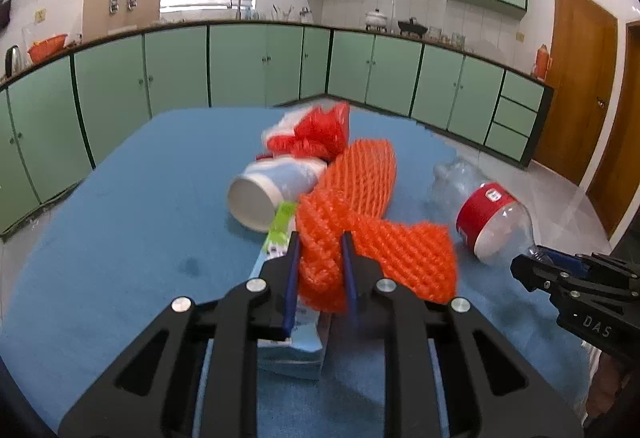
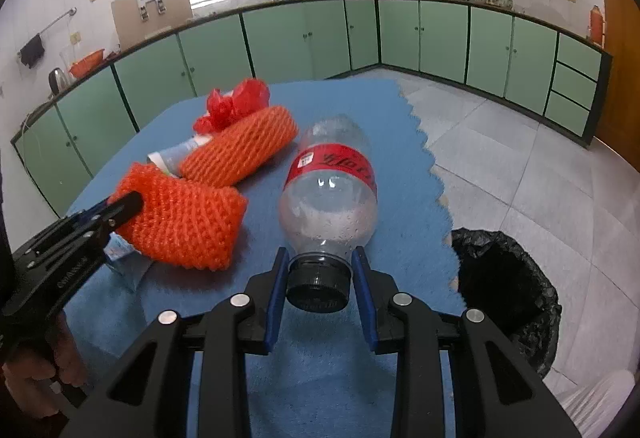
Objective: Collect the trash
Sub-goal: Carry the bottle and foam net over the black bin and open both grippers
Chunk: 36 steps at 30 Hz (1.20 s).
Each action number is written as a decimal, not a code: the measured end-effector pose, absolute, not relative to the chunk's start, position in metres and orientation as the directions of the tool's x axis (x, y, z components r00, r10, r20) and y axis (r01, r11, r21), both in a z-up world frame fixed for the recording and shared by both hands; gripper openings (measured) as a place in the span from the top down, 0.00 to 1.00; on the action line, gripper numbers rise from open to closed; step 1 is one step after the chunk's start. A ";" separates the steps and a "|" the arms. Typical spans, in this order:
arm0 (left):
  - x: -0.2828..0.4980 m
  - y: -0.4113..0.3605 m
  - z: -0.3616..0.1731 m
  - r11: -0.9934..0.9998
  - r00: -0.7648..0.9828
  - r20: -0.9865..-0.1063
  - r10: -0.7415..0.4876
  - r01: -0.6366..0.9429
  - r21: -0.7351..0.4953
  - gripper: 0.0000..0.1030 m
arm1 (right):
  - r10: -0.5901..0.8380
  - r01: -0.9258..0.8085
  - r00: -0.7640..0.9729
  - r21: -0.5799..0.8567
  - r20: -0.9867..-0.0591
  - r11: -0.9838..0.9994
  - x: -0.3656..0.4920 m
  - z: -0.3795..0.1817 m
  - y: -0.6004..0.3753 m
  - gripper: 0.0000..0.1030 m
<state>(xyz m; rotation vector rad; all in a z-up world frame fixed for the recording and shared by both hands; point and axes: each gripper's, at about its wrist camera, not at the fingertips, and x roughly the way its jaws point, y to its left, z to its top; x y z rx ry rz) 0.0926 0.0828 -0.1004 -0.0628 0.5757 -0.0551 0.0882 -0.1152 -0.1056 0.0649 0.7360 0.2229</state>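
Between the left gripper's (image 1: 322, 242) jaws sits the near end of an orange foam net (image 1: 320, 266), pinched tight between the blue pads. No earlier view is given. That net lies over a small carton (image 1: 292, 350) on the blue surface (image 1: 120, 217). Just beyond it lie a second orange net (image 1: 360, 173), a white cup (image 1: 272, 189) on its side and red crumpled plastic (image 1: 316, 133). The right gripper's (image 2: 322, 268) jaws are closed on the black cap of a clear bottle (image 2: 328, 197) with a red label, lying on the surface. A black-lined bin (image 2: 508, 290) stands on the floor just past the surface's right edge.
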 end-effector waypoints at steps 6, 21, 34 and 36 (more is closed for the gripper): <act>0.090 0.073 -0.081 0.997 0.854 -0.515 -0.077 0.058 -0.053 0.83 | 0.212 -0.180 0.734 0.116 -0.645 0.977 0.087 -0.089 -0.122 0.69; 0.098 0.011 -0.053 0.979 0.866 -0.457 -0.204 0.191 -0.075 0.83 | 0.135 -0.097 0.807 0.096 -0.574 0.991 0.076 -0.045 -0.183 0.70; 0.127 -0.090 -0.059 0.929 0.823 -0.440 -0.360 0.361 -0.085 0.83 | -0.019 0.090 0.812 0.093 -0.583 0.992 0.069 -0.048 -0.268 0.70; 0.131 -0.103 -0.065 0.922 0.811 -0.452 -0.373 0.378 -0.083 0.83 | -0.036 0.114 0.807 0.095 -0.589 0.989 0.068 -0.052 -0.280 0.70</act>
